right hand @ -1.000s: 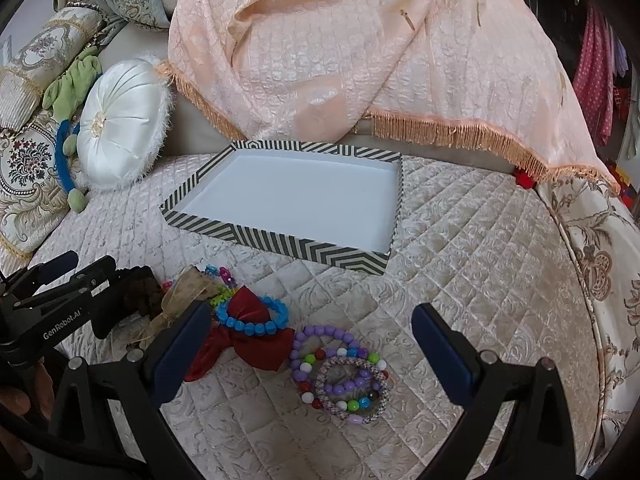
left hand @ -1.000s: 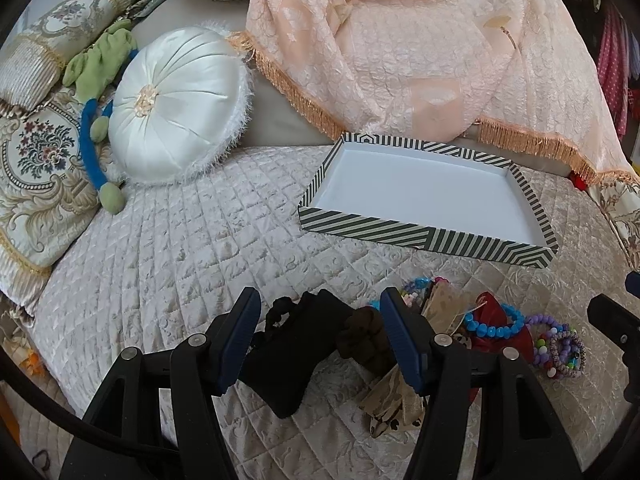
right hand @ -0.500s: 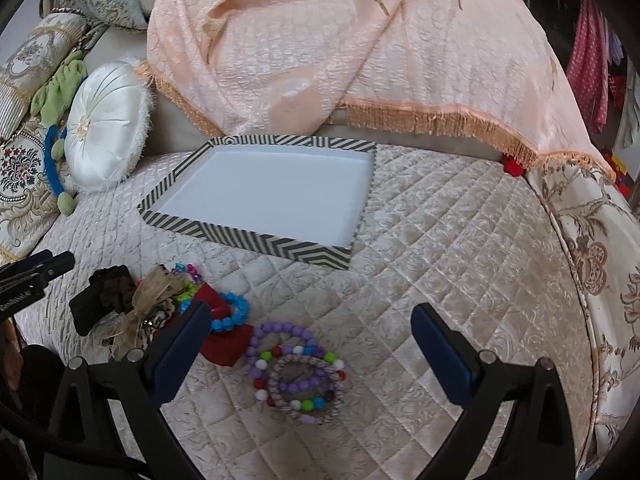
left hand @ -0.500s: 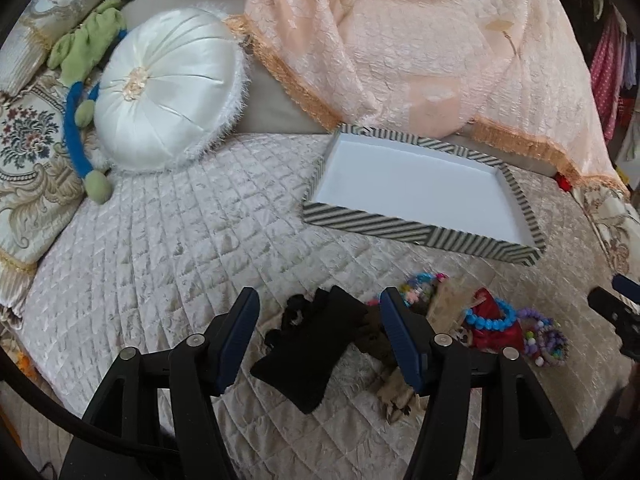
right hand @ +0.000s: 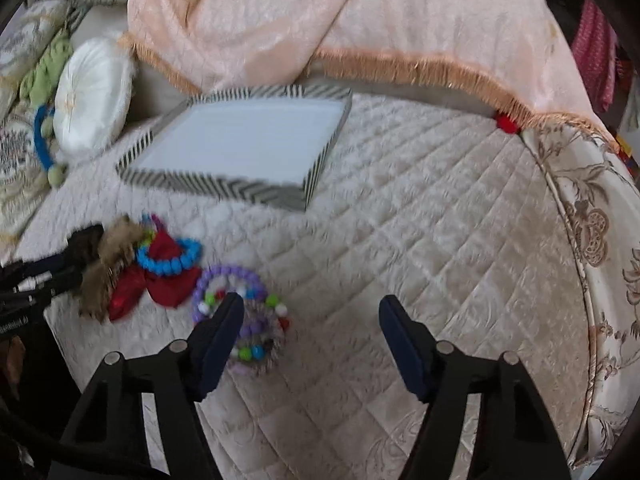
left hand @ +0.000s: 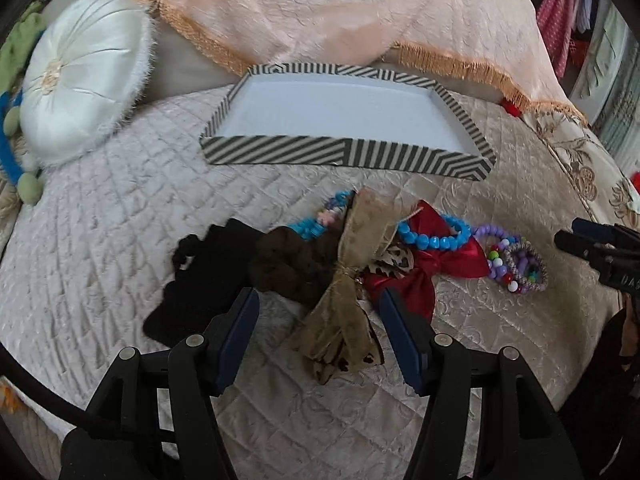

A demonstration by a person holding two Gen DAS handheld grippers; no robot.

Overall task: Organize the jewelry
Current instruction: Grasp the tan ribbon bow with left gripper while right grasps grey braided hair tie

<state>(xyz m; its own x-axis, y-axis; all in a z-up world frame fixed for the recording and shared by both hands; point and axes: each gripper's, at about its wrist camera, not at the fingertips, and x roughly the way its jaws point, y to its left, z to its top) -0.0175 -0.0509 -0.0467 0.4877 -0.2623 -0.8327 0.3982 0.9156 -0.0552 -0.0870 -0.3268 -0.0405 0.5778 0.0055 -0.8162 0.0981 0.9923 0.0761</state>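
Both hands have dropped closer to the bed since a second ago, and the right gripper, whose jaws have just been narrowing with nothing between them, now hangs released with its left finger just over the beaded bracelets, so that pile lies slightly left of its gap. The left gripper, also released and empty, straddles the tan bow, whose long axis runs away from it. Beyond the pile sits the empty striped tray on the quilted bed, with a peach fringed throw behind.

One striped tray, two bows, one round white cushion, two grippers.
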